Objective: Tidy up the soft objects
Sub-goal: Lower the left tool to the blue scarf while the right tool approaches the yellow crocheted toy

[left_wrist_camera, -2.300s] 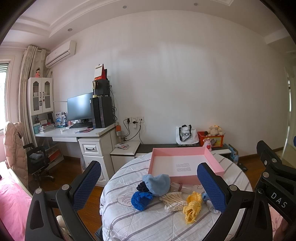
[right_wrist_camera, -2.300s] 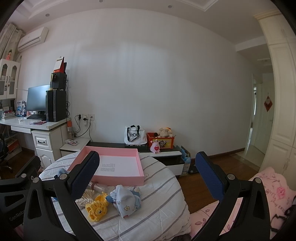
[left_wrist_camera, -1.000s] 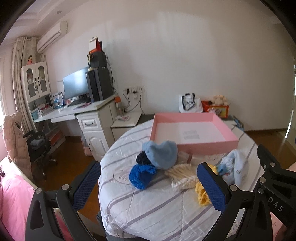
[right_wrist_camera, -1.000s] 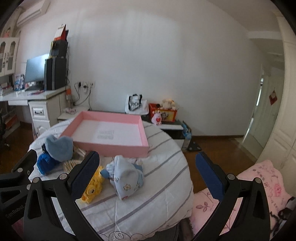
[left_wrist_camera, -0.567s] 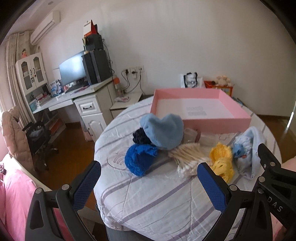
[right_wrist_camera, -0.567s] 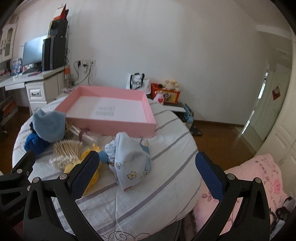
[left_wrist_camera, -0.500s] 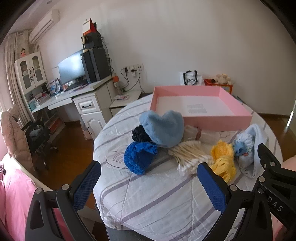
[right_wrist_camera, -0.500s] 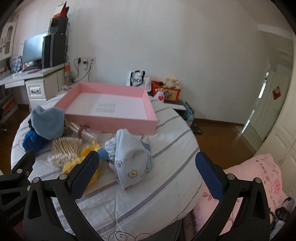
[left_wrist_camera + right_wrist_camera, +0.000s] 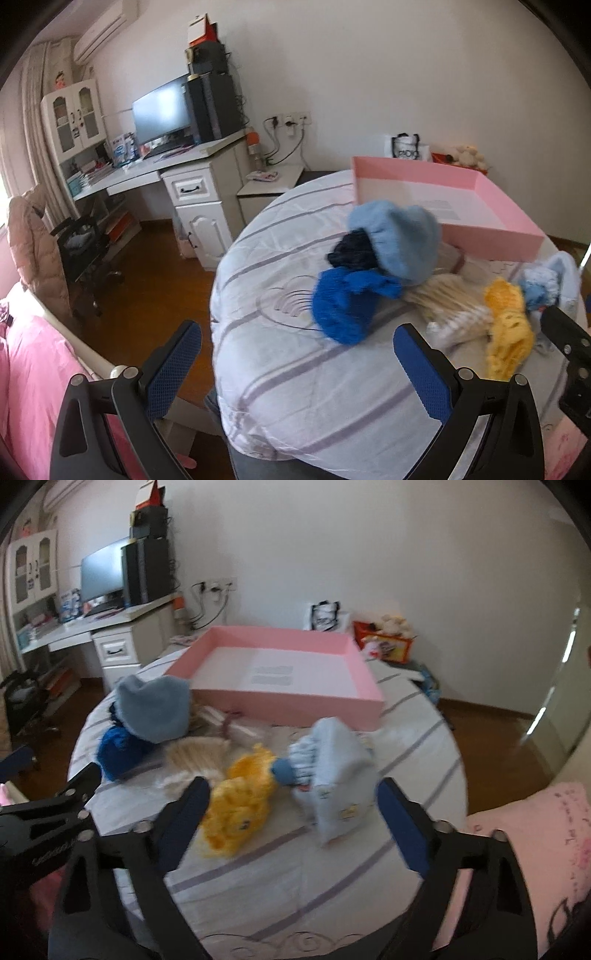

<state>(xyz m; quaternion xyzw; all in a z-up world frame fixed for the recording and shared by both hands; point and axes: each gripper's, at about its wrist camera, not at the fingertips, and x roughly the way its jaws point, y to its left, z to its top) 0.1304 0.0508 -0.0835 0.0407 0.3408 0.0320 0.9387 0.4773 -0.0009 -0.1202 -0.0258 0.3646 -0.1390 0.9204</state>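
Closer now than a moment ago, you are bringing both grippers down toward the tabletop (image 9: 295, 398). Your left gripper (image 9: 295, 369) is hanging wide open near the royal-blue knit (image 9: 343, 306). Your right gripper (image 9: 291, 812) is gaping wide around what looks, through blur, like the yellow knit (image 9: 240, 808) and pale-blue hat (image 9: 340, 775), just before the pink tray (image 9: 291, 705).

A white desk (image 9: 147, 173) with a monitor (image 9: 162, 109) stands against the white wall (image 9: 369, 74), above brown wooden floor (image 9: 147, 266).
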